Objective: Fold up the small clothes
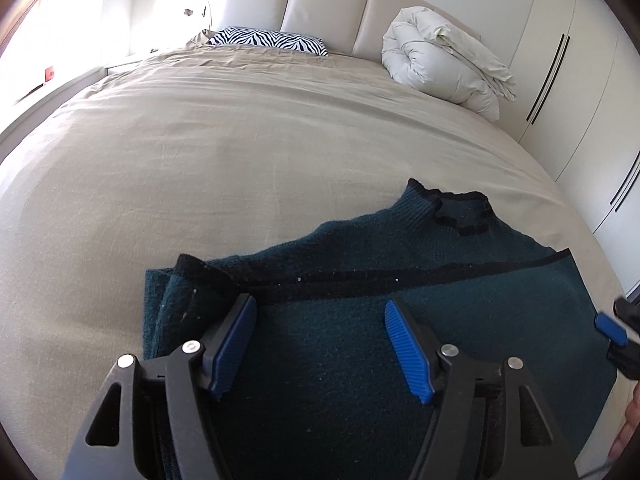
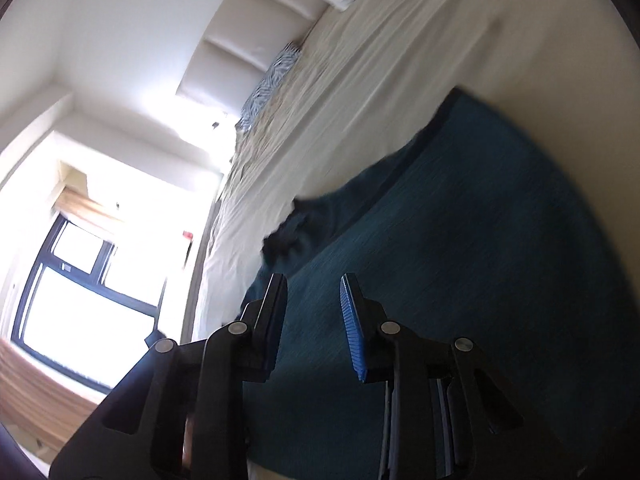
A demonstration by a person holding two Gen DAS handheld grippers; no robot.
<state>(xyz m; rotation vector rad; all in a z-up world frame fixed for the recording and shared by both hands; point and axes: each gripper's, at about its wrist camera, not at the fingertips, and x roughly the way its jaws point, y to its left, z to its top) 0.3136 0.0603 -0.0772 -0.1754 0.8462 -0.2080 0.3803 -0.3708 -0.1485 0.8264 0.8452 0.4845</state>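
So far the dark teal sweater (image 1: 360,280) lies on the bed (image 1: 200,160), at the end far from the headboard (image 1: 328,4), and I judge it partly folded. One side looks turned in across the body, its black-trimmed edge running across the sweater, and the collar points toward the headboard. A doubled layer shows at the sweater's left edge. What I reckon is left is another fold or two and a smoothing.

My left gripper (image 1: 320,344) hovers over the sweater's near part, spread wide and holding nothing. My right gripper (image 2: 314,320) is rolled sideways over the sweater's right side, moderately parted and empty too; its view is blurred.

Toward the headboard from the sweater the sheet lies bare, giving room to swing. The rolled duvet (image 1: 440,60) and zebra pillow (image 1: 268,40) sit against the headboard, well apart from the sweater. The sweater's right edge lies near the bed's side, so room is tighter there.
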